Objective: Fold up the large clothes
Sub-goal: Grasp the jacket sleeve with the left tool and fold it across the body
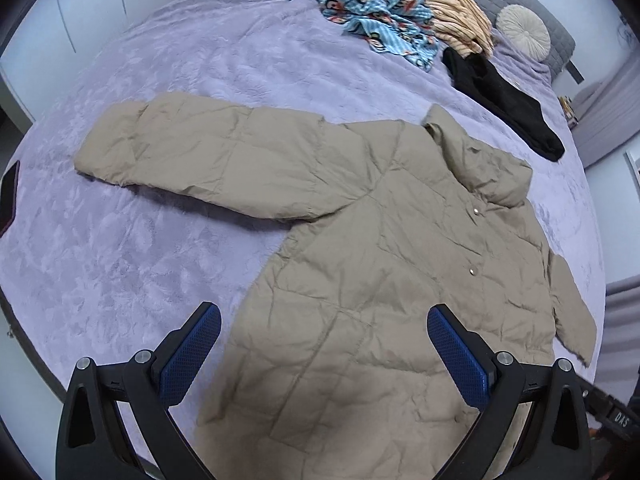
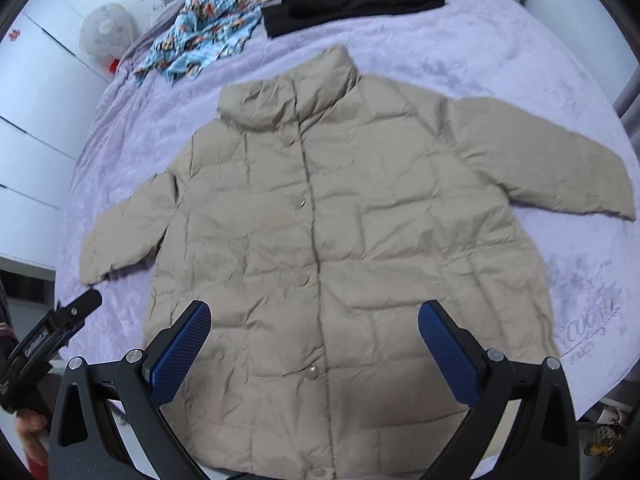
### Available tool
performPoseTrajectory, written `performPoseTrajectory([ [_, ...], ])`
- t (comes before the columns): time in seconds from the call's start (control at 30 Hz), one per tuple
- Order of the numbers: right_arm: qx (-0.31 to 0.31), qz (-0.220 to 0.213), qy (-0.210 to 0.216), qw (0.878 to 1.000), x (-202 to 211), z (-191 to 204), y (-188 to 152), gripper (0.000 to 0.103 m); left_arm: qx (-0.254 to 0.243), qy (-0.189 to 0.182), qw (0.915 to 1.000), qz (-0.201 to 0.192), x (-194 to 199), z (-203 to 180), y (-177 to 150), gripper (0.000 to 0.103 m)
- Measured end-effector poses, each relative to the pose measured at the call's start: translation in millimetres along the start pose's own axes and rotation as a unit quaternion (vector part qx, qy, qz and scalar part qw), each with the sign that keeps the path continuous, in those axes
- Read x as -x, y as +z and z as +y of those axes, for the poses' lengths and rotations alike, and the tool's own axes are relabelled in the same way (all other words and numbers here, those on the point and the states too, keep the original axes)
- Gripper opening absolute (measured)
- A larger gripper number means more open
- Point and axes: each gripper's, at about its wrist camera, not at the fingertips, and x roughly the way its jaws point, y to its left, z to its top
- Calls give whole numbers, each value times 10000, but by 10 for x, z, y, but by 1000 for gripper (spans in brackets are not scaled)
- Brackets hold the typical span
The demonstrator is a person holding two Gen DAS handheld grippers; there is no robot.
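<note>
A beige quilted puffer jacket [image 1: 360, 264] [image 2: 320, 240] lies flat and front-up on the lavender bedspread [image 1: 140, 248], snaps closed, both sleeves spread outward. In the left wrist view its long sleeve [image 1: 192, 152] stretches to the left. My left gripper [image 1: 324, 316] hovers open above the jacket's lower left part, nothing between its blue pads [image 1: 192, 356]. Over the jacket's lower front my right gripper [image 2: 314, 312] is likewise open, holding nothing. The left gripper's body [image 2: 52, 332] shows at the lower left of the right wrist view, with a hand [image 2: 28, 436] on it.
At the far end of the bed lie a blue cartoon-print garment [image 1: 376, 16] [image 2: 200, 32], a striped cream garment [image 1: 460, 16] and a black garment [image 1: 504, 104] [image 2: 352, 0]. A round cushion [image 1: 524, 32] sits by the grey headboard. A dark phone [image 1: 8, 196] rests at the bed's left edge.
</note>
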Motion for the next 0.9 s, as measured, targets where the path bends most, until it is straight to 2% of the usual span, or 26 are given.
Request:
performPoseTrajectory([
  [0.2, 239, 390, 40, 9989, -564, 342, -68, 103, 840, 50, 9964, -126, -542, 790, 329, 103],
  [0.4, 446, 362, 81, 9983, -936, 621, -35, 103, 1633, -388, 9849, -417, -998, 1419, 699, 103],
  [0.6, 605, 330, 156, 9975, -1140, 821, 81, 103, 2046, -326, 9755, -737, -1262, 1888, 1132, 103],
  [0.77, 751, 123, 298, 9966, -1262, 1019, 270, 103, 2434, -28, 9645, -1029, -1343, 2192, 1392, 103],
  [0.83, 805, 14, 399, 9960, -1313, 1111, 390, 103, 2494, 47, 9619, -1124, -1349, 2253, 1440, 95],
  [0.87, 819, -40, 443, 9956, -1331, 1161, 448, 103, 2488, 8, 9620, -1128, -1360, 2276, 1463, 79],
  [0.9, 833, -96, 500, 9952, -1352, 1211, 504, 103, 2467, -99, 9626, -1114, -1382, 2294, 1488, 58],
])
